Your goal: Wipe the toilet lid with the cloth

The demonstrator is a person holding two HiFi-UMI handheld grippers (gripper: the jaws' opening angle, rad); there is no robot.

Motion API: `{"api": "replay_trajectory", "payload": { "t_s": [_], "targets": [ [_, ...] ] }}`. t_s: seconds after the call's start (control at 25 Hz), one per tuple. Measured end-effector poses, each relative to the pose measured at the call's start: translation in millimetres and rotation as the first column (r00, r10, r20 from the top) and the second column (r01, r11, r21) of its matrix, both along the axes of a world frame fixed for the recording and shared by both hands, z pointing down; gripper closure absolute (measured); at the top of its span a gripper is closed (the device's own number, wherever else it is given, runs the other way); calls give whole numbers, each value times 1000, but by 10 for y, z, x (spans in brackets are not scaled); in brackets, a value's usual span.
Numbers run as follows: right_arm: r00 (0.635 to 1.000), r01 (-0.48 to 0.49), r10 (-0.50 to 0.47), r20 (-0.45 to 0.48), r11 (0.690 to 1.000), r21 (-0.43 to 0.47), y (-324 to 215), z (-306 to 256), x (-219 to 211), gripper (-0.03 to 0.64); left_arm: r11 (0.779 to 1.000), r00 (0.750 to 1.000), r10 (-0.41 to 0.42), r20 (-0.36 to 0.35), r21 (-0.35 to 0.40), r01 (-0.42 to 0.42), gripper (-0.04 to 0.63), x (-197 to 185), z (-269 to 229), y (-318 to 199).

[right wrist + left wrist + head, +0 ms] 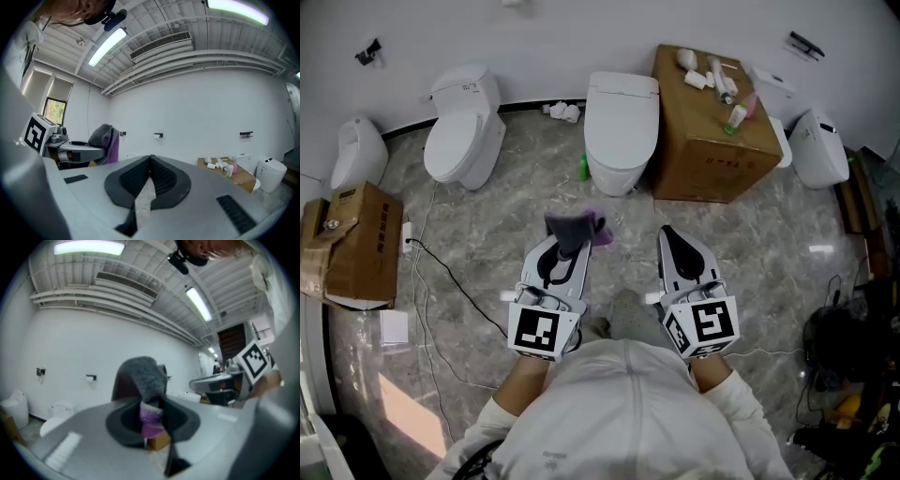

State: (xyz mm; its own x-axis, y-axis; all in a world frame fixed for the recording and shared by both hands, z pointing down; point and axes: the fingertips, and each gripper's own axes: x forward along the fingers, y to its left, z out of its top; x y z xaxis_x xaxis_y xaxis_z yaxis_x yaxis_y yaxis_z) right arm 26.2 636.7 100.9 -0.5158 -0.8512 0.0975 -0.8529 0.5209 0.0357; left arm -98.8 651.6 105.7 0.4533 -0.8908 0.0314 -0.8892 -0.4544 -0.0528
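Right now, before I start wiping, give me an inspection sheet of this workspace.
Surface: marble floor; middle toilet, lid closed, nothing on it.
Job's things: grey and purple cloth, off the lid, held up.
Clutter: green bottle by that toilet's base; bottles on the cardboard box beside it.
Claws: left claw shut on the cloth; right claw shut, empty.
Cables: black cable across the floor at left.
Surroundings: other toilets along the white wall; carton at left.

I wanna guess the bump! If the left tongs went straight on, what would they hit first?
Probably the middle white toilet, with the cloth in the left tongs touching it first. Height is hard to judge from above, so they might pass over it.
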Motion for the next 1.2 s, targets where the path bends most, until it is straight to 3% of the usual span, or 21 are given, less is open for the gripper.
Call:
{"api": "replay_trajectory", "payload": {
  "t_s": [0.36,0.64,0.88,1.2],
  "targets": [
    [1000,0,-1,16,1000,14,-424,6,-26,601,1000,1000,4,21,-2,-4,530,-12,37,-385],
    [1000,2,-3,29,1000,22,-1072,25,-16,601,1000,1000,4,16,6,-4,529,31,56,-990],
    [1000,15,-15,16,1000,0,-1896,146,1,601,1000,1000,-6,-4,-15,6,530,79,179,-1781],
    [1000,21,-21,-3,1000,-23,-3459,127,233,601,999,1000,-12,-8,-43,12,529,280,213,-3331]
  ]
}}
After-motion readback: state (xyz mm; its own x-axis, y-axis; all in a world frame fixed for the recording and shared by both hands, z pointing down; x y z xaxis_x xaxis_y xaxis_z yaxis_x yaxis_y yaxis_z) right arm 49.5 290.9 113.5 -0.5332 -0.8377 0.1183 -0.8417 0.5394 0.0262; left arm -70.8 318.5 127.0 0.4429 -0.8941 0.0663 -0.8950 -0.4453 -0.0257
